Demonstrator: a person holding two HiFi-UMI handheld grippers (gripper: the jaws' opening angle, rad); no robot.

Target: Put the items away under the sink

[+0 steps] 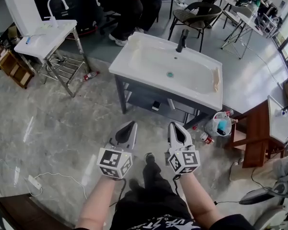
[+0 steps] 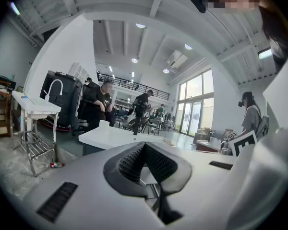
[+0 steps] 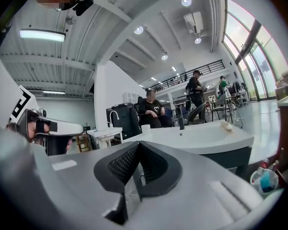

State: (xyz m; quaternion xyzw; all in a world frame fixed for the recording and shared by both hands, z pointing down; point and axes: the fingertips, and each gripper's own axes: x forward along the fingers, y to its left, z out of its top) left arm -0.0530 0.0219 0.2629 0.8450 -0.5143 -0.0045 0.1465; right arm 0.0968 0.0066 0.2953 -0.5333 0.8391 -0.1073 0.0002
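Items [image 1: 218, 125] lay on the floor by the sink's [image 1: 149, 56] right end. We held left gripper [image 1: 130, 124] and right gripper [image 1: 174, 125] fully closed, both empty. We judged it best to open the right first and approach low.

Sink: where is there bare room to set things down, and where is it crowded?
The sink is bare around its drain, and the floor left of it is open. Crowded: its right foot, with a bag and a bottle; a yellowish thing sits on its right rim.
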